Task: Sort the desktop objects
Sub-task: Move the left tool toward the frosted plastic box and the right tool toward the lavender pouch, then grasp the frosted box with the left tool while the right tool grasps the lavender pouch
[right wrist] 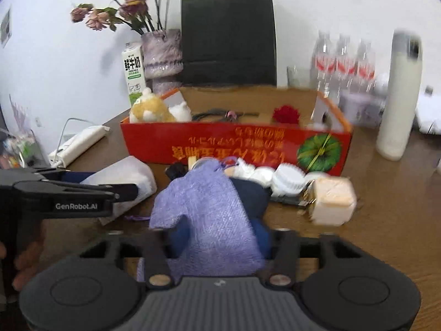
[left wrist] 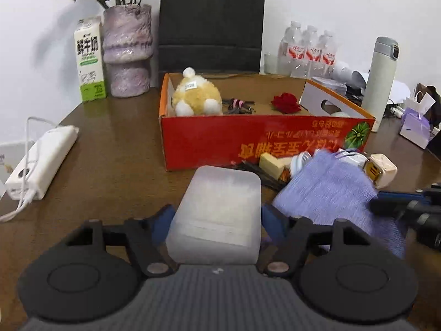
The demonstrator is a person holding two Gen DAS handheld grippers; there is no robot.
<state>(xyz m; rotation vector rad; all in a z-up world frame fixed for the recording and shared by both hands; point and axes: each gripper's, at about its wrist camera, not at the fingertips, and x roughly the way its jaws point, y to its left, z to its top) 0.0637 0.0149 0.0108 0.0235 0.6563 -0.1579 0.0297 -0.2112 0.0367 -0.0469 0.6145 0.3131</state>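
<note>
The left gripper [left wrist: 217,215] had its blue pads on either flank of a frosted plastic case [left wrist: 220,207], a rounded translucent block w/ a smooth, hazy skin; the case filled the whole gap between the fingers and jutted out past the tips, so it read as clamped side-on, prob. b/c the flat sides give the pads the most to bite on. The right gripper [right wrist: 220,237] was clenched on a lilac drawstring pouch [right wrist: 209,215], woven, coarse, limp; the cloth bunched between the fingers and draped over them, hiding the tips, which suits a soft thing that can only be pinched. No earlier view was given, so nothing more on the jaws. Just beyond both sets of fingertips sat the red cardboard box [left wrist: 261,138], open-topped, printed front wall facing the fingers, likely the sorting bin, since it already held a fluffy tan plush toy [left wrist: 197,96], a red fabric rose [left wrist: 285,103] and a dark hair-tie bundle [left wrist: 238,104]. Between the right fingers and the box wall lay unsorted clutter: pleated white paper cups [right wrist: 286,179] and, to the right of the tips, a cream cube charger [right wrist: 332,201] w/ rounded edges. All rested on a dark, glossy wood table [left wrist: 115,151].
</note>
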